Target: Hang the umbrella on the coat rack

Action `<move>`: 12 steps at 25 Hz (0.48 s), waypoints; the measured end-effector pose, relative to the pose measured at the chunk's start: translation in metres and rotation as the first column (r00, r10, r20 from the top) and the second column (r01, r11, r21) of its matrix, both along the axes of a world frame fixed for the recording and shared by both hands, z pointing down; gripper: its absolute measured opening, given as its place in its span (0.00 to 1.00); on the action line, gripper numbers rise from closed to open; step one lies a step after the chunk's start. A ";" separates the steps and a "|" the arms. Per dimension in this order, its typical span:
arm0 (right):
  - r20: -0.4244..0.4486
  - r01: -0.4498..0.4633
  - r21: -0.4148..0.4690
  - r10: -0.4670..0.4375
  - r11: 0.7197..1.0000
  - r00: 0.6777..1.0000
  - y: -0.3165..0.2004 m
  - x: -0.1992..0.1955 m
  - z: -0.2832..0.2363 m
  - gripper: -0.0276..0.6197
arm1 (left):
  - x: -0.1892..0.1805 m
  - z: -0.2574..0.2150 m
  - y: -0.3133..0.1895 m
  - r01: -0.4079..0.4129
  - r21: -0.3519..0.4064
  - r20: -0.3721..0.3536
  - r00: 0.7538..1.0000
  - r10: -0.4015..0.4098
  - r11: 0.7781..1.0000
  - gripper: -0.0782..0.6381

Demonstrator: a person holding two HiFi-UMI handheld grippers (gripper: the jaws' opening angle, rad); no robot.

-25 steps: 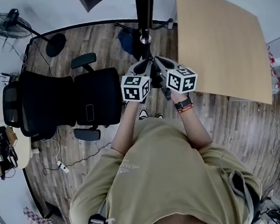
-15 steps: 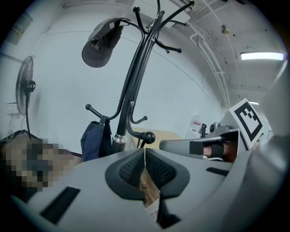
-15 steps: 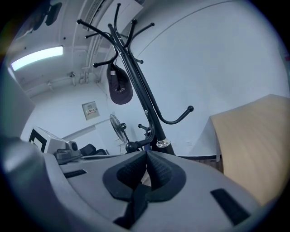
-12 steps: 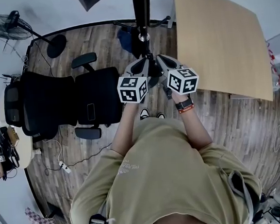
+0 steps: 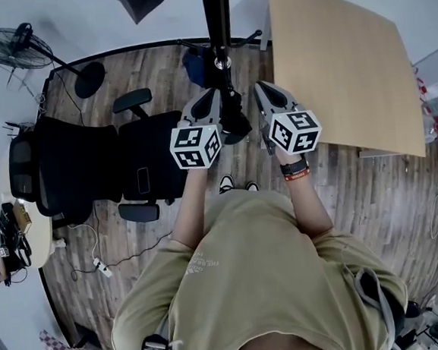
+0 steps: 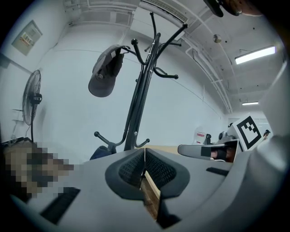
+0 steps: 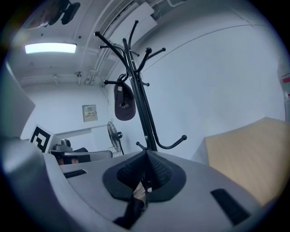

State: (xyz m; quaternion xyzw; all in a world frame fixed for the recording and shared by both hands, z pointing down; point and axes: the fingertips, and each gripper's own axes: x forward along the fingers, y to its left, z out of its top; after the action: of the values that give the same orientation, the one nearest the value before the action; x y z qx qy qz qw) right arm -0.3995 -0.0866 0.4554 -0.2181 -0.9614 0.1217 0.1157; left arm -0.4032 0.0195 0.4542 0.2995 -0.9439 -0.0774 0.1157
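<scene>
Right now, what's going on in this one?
A person stands facing the coat rack with a gripper in each hand, held up close to its pole. The left gripper and right gripper both have their jaws closed together, and I can't make out an umbrella in either. A dark cap hangs on an upper hook. Something blue sits low by the rack's lower hooks; I can't tell what it is. An office chair stands to the person's left.
</scene>
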 end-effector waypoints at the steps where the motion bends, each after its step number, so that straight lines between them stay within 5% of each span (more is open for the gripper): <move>1: 0.014 -0.009 0.007 0.009 1.000 1.000 -0.004 0.001 -0.005 0.07 | 0.000 -0.005 0.003 0.010 0.001 0.014 1.000 -0.010 1.000 0.14; 12: 0.122 -0.075 0.100 0.062 0.992 0.991 -0.012 0.016 -0.042 0.07 | 0.012 -0.040 0.013 0.052 -0.018 0.128 0.991 -0.050 0.998 0.14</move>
State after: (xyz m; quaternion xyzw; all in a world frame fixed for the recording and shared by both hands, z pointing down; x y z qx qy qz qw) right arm -0.3839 -0.0987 0.4136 -0.1854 -0.9785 0.0621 0.0653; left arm -0.3913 0.0323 0.4144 0.2783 -0.9575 -0.0508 0.0563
